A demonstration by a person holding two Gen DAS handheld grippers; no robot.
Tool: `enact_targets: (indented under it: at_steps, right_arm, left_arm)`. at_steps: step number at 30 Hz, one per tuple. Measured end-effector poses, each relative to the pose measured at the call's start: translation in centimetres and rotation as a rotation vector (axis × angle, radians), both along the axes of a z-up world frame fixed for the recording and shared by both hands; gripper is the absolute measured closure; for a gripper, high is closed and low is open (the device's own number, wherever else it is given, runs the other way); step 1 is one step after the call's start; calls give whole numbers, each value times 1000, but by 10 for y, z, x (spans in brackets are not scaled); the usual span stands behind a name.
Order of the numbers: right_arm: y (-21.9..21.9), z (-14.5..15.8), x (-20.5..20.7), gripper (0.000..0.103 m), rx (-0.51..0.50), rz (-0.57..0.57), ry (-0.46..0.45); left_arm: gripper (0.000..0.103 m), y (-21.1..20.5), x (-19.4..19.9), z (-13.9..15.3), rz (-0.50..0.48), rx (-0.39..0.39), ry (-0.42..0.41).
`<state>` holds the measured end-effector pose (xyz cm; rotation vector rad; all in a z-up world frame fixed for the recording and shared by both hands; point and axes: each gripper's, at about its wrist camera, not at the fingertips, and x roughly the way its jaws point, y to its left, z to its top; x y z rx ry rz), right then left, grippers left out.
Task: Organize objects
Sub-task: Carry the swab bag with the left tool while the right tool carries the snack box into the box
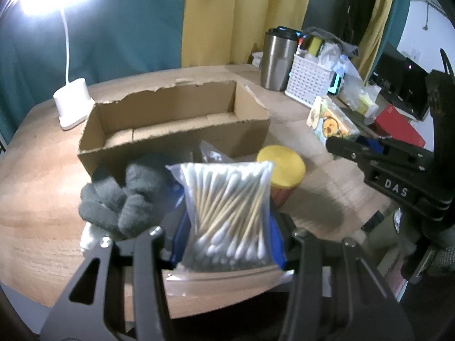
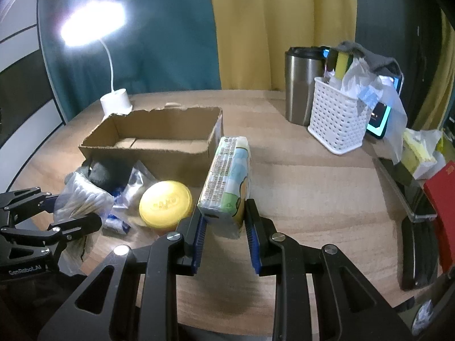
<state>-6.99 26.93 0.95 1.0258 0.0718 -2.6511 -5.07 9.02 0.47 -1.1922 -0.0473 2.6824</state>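
Sitting near the desk's back edge, the box is open-topped and shows only bare cardboard inside, while the white basket toward the back right corner is stuffed with a sponge and plastic wrap. The right gripper clamps the tissue pack, long axis pointing away toward the box's right end; its wrapper is green and pale blue. The left gripper grips the swab bag, clear, swabs upright, before the box.

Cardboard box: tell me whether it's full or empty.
Empty. The cardboard box shows only its bare floor in both views; the cotton swab bag and tissue pack are held outside it.
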Motion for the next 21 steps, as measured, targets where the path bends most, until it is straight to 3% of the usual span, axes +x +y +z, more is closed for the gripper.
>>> enact_targets:
  at_steps: [21]
  right_arm:
    - [-25, 16, -36, 75, 6, 39, -9]
  left_arm:
    - [55, -19, -42, 20, 17, 38, 35]
